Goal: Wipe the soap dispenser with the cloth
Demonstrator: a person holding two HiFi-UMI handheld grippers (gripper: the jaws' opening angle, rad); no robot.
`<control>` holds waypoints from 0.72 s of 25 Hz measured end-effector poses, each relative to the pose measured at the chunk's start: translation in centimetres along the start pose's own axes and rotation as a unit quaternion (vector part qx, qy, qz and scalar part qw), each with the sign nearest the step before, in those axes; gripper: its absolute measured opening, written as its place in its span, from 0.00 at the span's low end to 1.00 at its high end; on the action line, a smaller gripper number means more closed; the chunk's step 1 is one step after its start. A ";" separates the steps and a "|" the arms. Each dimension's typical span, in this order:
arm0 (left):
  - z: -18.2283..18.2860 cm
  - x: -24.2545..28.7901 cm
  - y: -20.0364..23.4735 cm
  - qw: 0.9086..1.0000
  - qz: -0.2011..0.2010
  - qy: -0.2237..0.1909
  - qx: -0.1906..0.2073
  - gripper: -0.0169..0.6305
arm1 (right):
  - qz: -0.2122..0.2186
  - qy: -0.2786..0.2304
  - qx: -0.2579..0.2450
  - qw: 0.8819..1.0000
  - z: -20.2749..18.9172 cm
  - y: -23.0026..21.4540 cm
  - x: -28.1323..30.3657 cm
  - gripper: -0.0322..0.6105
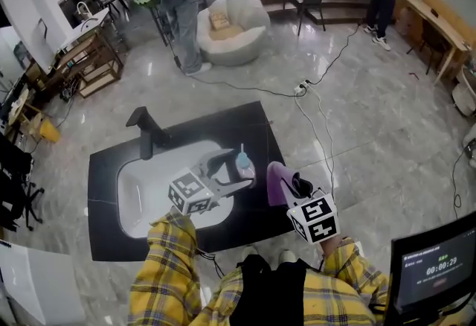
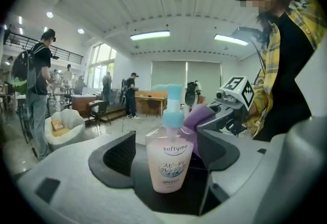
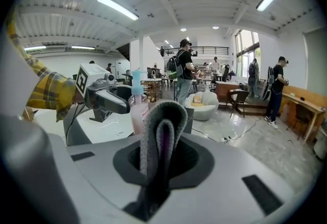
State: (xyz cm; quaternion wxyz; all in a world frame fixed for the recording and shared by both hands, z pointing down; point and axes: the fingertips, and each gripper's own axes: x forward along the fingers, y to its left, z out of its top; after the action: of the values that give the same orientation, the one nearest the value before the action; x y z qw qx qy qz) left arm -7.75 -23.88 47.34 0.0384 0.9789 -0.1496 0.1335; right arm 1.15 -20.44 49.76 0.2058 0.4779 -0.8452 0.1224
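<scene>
Above the sink (image 1: 137, 194), left gripper (image 1: 242, 170) fingers stand apart around the soap dispenser (image 2: 169, 159), while right gripper (image 1: 288, 187) fingers clamp the cloth (image 1: 276, 181).

Pretty bright all round. Light comes from the long ceiling strip lights (image 3: 117, 7) plus big windows (image 3: 246, 44) off at 2 o'clock in the right gripper view. Shadows are soft, barely there. The shiny floor (image 1: 357, 116) picks up pale glare patches. Both gripper views are heavy fisheye: straight lines bow and the corners go black. The left gripper view keeps the soap dispenser (image 2: 169, 159) label crisp, but the nearest foreground at 6 o'clock is mushy. The cloth (image 3: 161, 136) looks a bit soft too. The monitor (image 1: 435, 265) glows at 5 o'clock in the head view.
</scene>
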 end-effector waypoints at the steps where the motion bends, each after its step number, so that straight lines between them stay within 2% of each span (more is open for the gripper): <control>1: -0.2 0.3 0.1 1.000 -0.008 0.007 0.003 0.56 | -0.001 0.001 0.001 1.000 -0.1 -0.1 -0.1 0.12; 8: -0.8 2.0 -1.3 0.996 -0.071 0.047 0.027 0.56 | -0.009 0.001 0.013 1.000 -0.2 -0.3 -0.3 0.12; 14: -1.1 2.1 -1.0 0.996 -0.041 0.060 0.050 0.55 | -0.008 0.001 0.013 1.000 -0.1 -0.2 -0.1 0.12; 18: -1.1 2.0 -0.8 0.997 -0.009 0.059 0.044 0.55 | -0.004 0.001 0.013 1.000 0.0 -0.1 0.0 0.12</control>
State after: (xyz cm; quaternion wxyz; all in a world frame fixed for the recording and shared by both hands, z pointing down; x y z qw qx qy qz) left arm -5.98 -23.58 48.90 0.0049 0.9715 -0.1321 0.1969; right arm 1.24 -20.50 49.80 0.2010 0.4838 -0.8413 0.1332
